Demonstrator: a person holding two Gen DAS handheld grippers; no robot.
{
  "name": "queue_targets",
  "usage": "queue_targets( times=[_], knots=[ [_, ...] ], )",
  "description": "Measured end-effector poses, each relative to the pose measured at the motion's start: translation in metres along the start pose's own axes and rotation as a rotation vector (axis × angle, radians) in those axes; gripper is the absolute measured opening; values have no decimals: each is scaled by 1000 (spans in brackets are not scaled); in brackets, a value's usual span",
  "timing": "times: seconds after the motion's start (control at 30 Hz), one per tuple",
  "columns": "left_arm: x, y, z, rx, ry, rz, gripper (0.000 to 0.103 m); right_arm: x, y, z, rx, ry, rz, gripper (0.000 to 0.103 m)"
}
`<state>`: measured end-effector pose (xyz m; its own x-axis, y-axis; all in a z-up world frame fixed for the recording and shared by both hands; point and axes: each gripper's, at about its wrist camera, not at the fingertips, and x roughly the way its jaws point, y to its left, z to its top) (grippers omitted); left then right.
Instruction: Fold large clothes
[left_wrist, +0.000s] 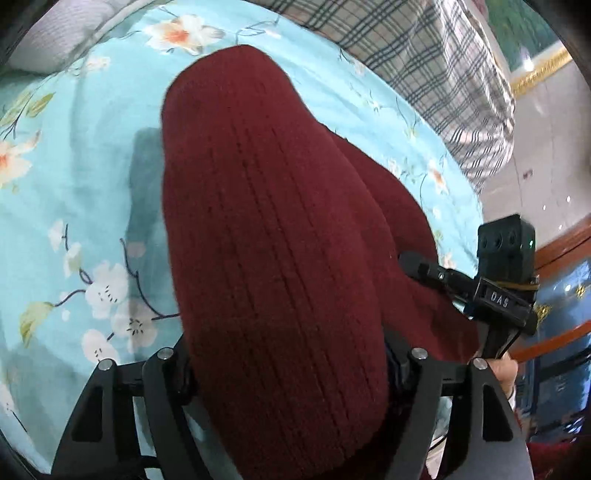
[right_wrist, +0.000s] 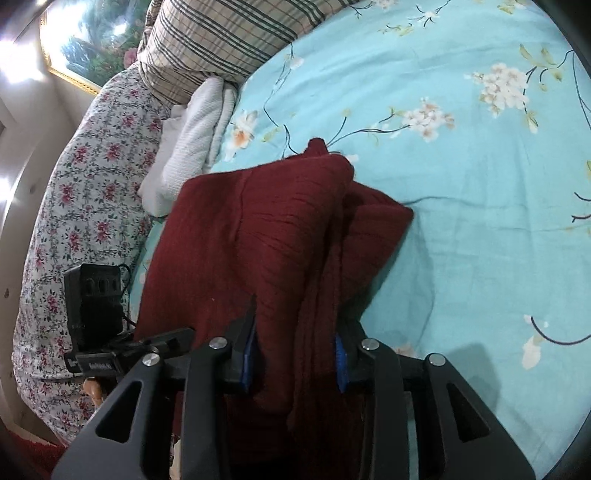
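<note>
A dark red knitted sweater (left_wrist: 273, 229), folded into a thick bundle, lies over the turquoise flowered bedsheet (left_wrist: 74, 192). The bundle fills the whole gap of my left gripper (left_wrist: 290, 369), bulges over both fingers and hides their tips. In the right wrist view the same sweater (right_wrist: 266, 229) runs between the blue pads (right_wrist: 249, 354) of my right gripper (right_wrist: 295, 356), which press on its near edge. The right gripper's camera block (left_wrist: 506, 243) shows at the sweater's right side, with a hand under it. The left one's block (right_wrist: 94, 295) shows at the sweater's left.
A plaid pillow (right_wrist: 221, 40) lies at the head of the bed, with a folded white knit (right_wrist: 192, 140) beside it. A flowered quilt (right_wrist: 92, 184) runs along the bed's left edge. A gold-framed painting (right_wrist: 85, 40) hangs on the wall. The sheet (right_wrist: 480, 221) spreads to the right.
</note>
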<state>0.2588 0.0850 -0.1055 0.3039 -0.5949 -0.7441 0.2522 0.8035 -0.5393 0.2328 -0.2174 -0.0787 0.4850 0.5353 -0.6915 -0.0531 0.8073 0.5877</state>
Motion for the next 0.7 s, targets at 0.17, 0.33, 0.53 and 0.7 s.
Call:
queue_targets(
  times=[0.17, 0.33, 0.53, 0.7],
  knots=[
    [-34, -8, -11, 7, -41, 73, 85, -15, 8, 1, 6, -33, -67, 55],
    [-90, -32, -23, 111, -230, 138, 83, -41, 21, 5, -42, -126, -108, 55],
    [-82, -32, -18, 145, -229, 115, 53, -10, 35, 14, -76, -45, -133, 53],
    [-68, -35, -19, 177, -240, 92, 51, 5, 33, 13, -69, -15, -126, 29]
  ],
)
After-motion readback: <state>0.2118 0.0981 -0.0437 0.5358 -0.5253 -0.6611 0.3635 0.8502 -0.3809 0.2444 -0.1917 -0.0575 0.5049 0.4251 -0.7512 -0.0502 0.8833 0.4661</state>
